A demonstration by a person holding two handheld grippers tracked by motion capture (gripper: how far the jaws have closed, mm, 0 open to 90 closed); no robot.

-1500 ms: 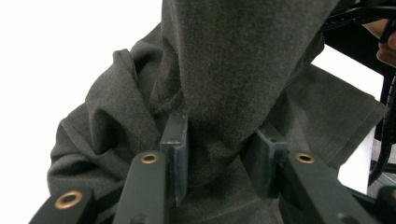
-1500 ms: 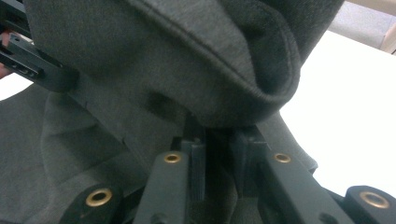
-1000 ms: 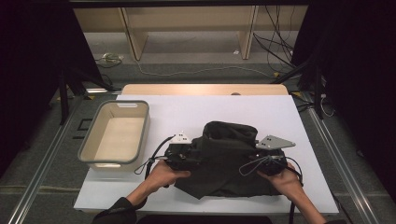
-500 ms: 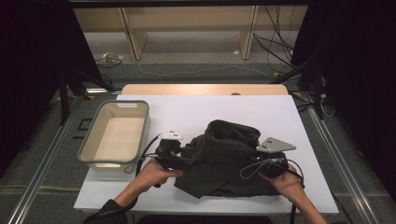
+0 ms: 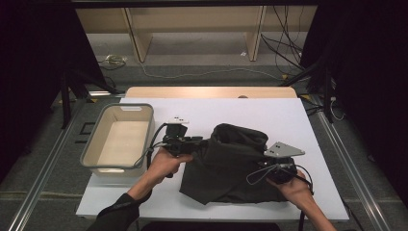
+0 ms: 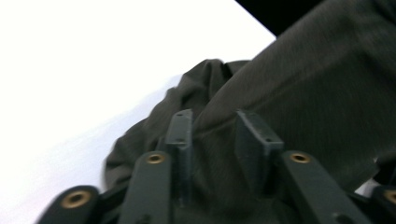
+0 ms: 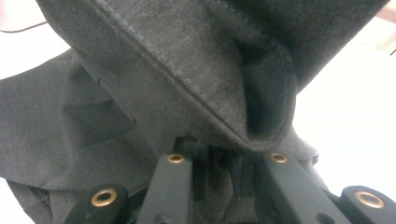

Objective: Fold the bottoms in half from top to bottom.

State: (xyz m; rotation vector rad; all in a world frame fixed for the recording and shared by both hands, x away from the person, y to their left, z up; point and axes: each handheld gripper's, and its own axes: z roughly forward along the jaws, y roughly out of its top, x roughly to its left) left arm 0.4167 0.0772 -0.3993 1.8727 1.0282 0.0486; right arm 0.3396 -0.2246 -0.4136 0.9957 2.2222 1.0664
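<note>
A dark grey garment [image 5: 231,163] lies crumpled on the white table [image 5: 269,115]. My left gripper [image 5: 202,143] is at the garment's left edge, and that edge rises up to it. In the left gripper view its jaws [image 6: 215,135] have just been closing, and a fold of the garment [image 6: 303,93] is pinched between them. My right gripper [image 5: 263,169] is on the garment's right side near the front. In the right gripper view it [image 7: 224,154] is shut on bunched fabric, with a stitched hem [image 7: 177,70] draped over the jaws.
A grey bin [image 5: 91,159] with a pale inside stands at the table's left edge, close to my left hand. A wooden strip [image 5: 207,91] runs along the far edge. Cables [image 5: 288,53] and shelf legs are on the floor beyond.
My left hand has risen a little and its gripper has come in against the garment's left edge, which is now lifted. The right hand has not moved.
</note>
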